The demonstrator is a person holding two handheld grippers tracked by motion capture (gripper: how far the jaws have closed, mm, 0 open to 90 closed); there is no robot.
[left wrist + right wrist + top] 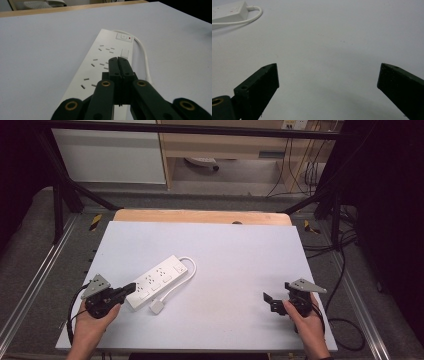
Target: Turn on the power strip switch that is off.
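— What's nearest to us?

— The person's two hands at the near edge of the white worktop. The left gripper has its fingers pressed together with nothing between them; in the left gripper view the two black tips meet flat, poised over the near half of the power strip.

— Touching it?

— From the high view the tip sits right at the strip's near end, but I cannot tell whether it rests on the casing or hangs just above.

— And the right hand?

— The right gripper is well apart, near the worktop's right front corner, fingers spread wide over bare white surface. In the right gripper view the two dark pads stand far from each other with nothing between.

— Where does the strip lie?

— Left of centre, slanting away from the left hand, the switch with a small red light at its far end. Its white cable loops out of that far end and curls back to the plug, which lies just beside the near end.

— Any boxes or trays?

— None that I can point to. Beyond is a wooden edge, then floor and cables.
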